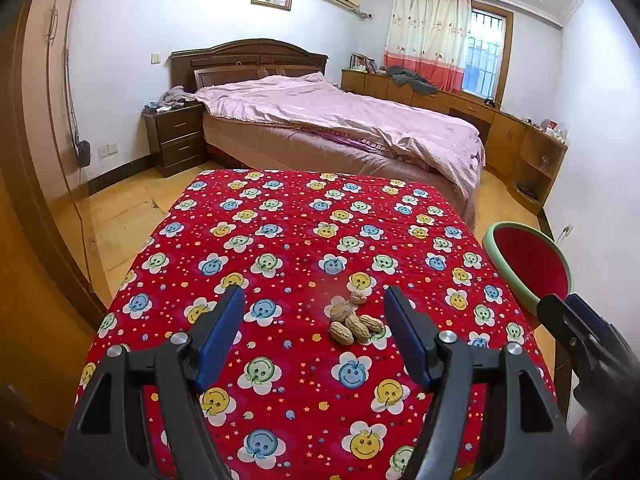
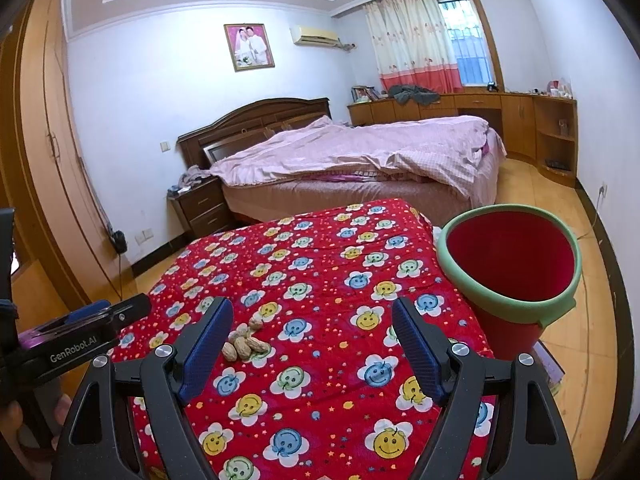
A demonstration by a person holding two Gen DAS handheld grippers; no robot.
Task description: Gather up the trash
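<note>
Nothing is picked up yet. The nuts (image 1: 352,320) lie in a little pile on the near cloth (image 1: 280,240). The bin (image 2: 508,256) on the right looks empty. The left gripper (image 1: 316,320) and right gripper (image 2: 312,332) are both apart, holding nothing.

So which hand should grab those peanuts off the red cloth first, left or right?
Left, probably. The left gripper is open with the peanuts lying between its fingers. The right gripper, also open, has them off beside its left finger, nearer the red bin.
</note>
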